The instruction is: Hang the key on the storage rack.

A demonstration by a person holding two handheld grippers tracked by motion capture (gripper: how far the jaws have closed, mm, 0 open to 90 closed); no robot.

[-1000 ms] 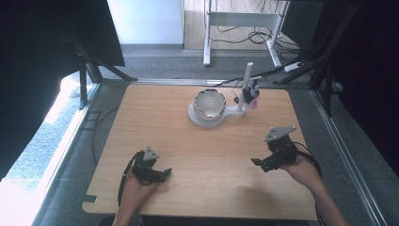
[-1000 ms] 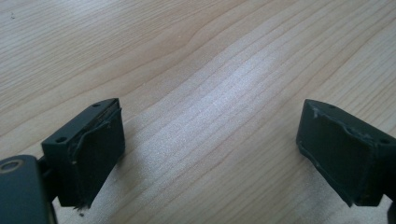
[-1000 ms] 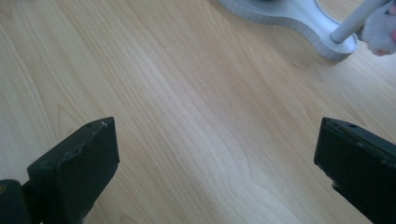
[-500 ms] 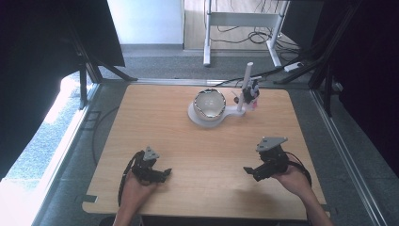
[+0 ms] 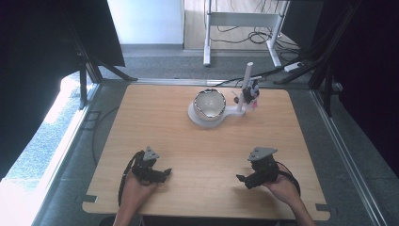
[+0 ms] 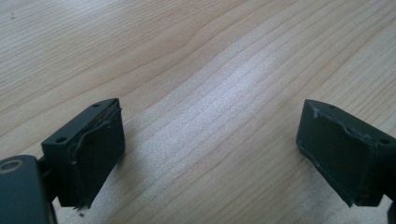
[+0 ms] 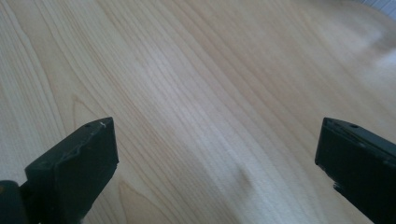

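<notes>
Bowl (image 5: 210, 104) sits on a white stand (image 5: 227, 113) at the table's (image 5: 155, 122) far centre, post (image 5: 246, 84) just beside it, well apart from both tools. Left gripper (image 5: 162, 173) and right gripper (image 5: 242, 179) rest low at the near edge, one per side. Jaws on both are spread wide over bare wood, holding nothing. Looks like a neutral ready pose: clear sightline to the bowl, either hand free to reach.

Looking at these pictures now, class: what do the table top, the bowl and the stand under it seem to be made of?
Table top: pale wood or wood laminate, matt; straight grain lines show in both gripper views. Bowl: probably polished metal, from its bright reflective inside and thin rim. Stand: smooth white, likely plastic, with an upright white post; too small to be sure.
</notes>
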